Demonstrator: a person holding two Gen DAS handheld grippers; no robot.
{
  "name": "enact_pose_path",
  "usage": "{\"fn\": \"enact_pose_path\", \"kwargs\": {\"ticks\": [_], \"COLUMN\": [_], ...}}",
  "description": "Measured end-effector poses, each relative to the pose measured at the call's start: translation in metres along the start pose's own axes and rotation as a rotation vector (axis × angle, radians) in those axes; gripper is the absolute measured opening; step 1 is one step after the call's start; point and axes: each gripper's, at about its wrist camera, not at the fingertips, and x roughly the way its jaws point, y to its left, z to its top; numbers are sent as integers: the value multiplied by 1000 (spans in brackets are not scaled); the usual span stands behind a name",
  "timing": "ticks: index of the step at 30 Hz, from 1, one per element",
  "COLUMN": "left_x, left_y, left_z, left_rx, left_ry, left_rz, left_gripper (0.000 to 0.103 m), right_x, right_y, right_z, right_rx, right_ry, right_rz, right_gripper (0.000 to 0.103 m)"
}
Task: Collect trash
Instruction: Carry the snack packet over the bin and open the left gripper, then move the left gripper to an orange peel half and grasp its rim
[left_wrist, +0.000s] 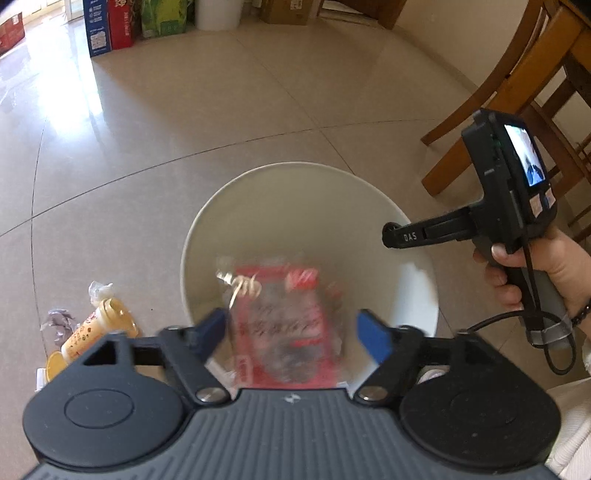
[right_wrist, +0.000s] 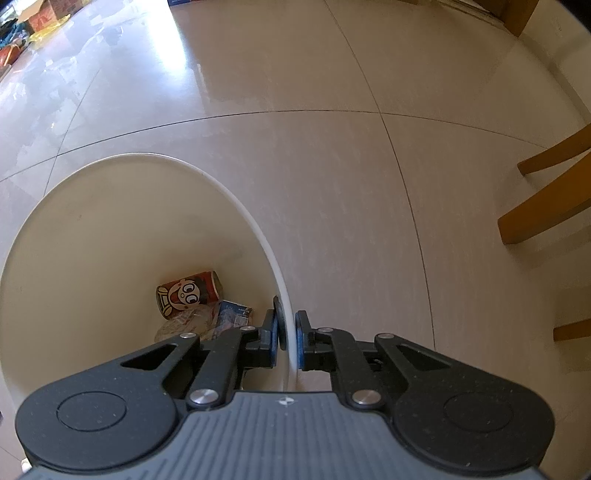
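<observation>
Partway through. Left tongs (left_wrist: 291, 328) are spread over the white bin (left_wrist: 207, 229), pads clear of the blurred red snack wrapper (left_wrist: 284, 332) between them, which looks to be dropping in. Right tongs (right_wrist: 287, 334) are pressed together on the bin's rim, steadying it. Already inside: a cartoon can (right_wrist: 189, 293) and crumpled wrappers (right_wrist: 207, 319). Still on the floor, left of the bin: a yellow cup (left_wrist: 98, 328), its lid (left_wrist: 55, 363), crumpled paper (left_wrist: 59, 321) and a plastic scrap (left_wrist: 99, 291).

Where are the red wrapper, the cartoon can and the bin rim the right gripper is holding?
red wrapper (left_wrist: 286, 325), left wrist view, blurred middle of the packet between the open fingers.
cartoon can (right_wrist: 189, 292), right wrist view, printed face on its side.
bin rim (right_wrist: 290, 334), right wrist view, white edge clamped between the pads.
</observation>
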Motion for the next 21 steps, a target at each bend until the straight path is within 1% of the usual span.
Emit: {"fn": "enact_pose_path", "kwargs": {"ticks": [3, 6, 10, 13, 16, 21], "left_x": [-1, -7, -16, -19, -18, -17], "left_y": [-2, 3, 14, 32, 57, 107], "left_z": [3, 4, 3, -3, -11, -33], "left_rx": [11, -8, -17, -52, -103, -222], "left_ry": [-17, -30, -57, -69, -60, -59], "left_rz": [9, 6, 38, 65, 105, 177], "left_gripper": [85, 90, 93, 95, 95, 95], "right_x": [0, 0, 0, 0, 0, -1], "right_y": [0, 1, 1, 1, 1, 3], "right_z": [0, 0, -1, -1, -1, -1], "right_rx": [-2, -3, -5, -4, -9, -17], "right_ry": [-1, -1, -3, -4, -4, -7], "right_rz": [-1, -2, -6, -6, -8, -16], "right_gripper": [12, 12, 12, 12, 12, 12]}}
